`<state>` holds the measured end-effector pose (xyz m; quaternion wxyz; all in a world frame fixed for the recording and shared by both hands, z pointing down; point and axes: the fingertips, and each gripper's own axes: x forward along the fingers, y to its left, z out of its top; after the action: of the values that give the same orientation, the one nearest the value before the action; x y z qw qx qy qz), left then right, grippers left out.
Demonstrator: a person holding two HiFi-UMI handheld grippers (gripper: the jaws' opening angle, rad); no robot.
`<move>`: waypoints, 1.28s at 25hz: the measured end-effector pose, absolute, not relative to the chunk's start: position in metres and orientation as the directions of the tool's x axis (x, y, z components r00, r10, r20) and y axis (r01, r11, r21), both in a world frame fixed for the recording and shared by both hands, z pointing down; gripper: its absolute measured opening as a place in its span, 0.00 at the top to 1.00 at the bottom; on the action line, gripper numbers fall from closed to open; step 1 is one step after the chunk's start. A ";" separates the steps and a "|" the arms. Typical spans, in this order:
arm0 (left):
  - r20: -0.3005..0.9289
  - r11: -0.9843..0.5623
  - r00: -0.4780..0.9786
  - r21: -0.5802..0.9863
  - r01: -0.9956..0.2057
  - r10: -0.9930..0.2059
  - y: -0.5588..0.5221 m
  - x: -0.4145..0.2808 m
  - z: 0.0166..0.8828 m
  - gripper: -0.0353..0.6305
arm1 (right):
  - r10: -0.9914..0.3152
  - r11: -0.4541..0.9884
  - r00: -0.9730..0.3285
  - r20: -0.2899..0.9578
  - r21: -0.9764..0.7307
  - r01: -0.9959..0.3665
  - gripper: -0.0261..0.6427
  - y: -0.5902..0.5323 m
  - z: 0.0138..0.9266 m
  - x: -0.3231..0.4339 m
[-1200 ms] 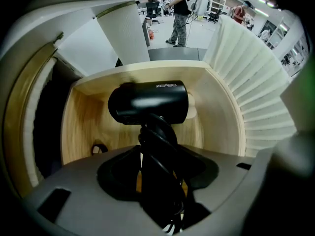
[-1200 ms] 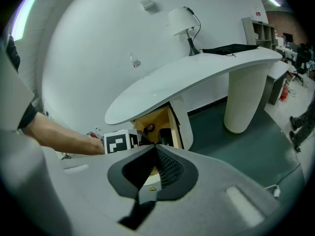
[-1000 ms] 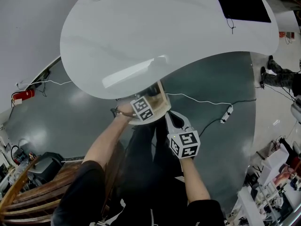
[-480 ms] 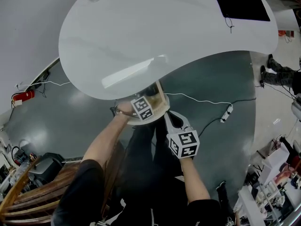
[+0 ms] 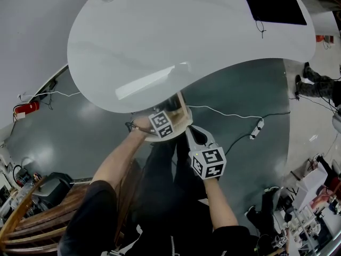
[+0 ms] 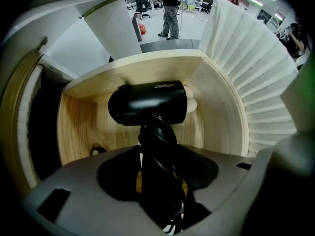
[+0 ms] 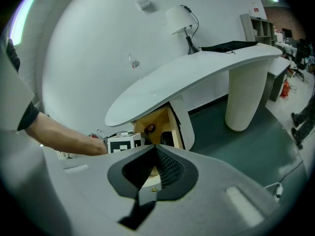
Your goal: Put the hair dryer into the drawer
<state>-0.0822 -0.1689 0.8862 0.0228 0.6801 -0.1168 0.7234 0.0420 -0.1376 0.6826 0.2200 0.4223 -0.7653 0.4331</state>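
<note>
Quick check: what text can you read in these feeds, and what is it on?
"ZEABO", as best it reads: pale print on the barrel of the black hair dryer, held by the left gripper in the drawer.
Marker cube on each gripper: square patterns only, no words.
Small red wall sign: too small to read.

In my left gripper view I can read one piece of text, a small pale brand name that looks like "ZEABO", printed along the upper side of the black barrel of the hair dryer (image 6: 147, 104), its letters tiny and slightly soft, so I hold the spelling as uncertain.
</note>
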 end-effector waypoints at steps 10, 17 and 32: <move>0.987 -0.970 -0.097 -0.143 -0.197 -0.126 -0.170 -0.080 0.890 0.61 | -0.456 0.270 -0.543 0.705 -0.472 -0.839 0.96 -0.141 0.680 0.045; 0.989 -0.969 -0.095 -0.133 -0.211 -0.115 -0.172 -0.080 0.892 0.61 | -0.452 0.271 -0.544 0.706 -0.473 -0.839 0.96 -0.138 0.681 0.041; 0.985 -0.941 0.005 -0.164 -0.296 -0.174 -0.169 -0.070 0.847 0.58 | -0.471 0.292 -0.536 0.701 -0.449 -0.844 0.96 -0.131 0.667 0.044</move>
<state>-0.0698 -0.1694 0.8475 0.0447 0.7076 -0.1660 0.6853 0.0439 -0.1306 0.6672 0.2247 0.4260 -0.7718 0.4152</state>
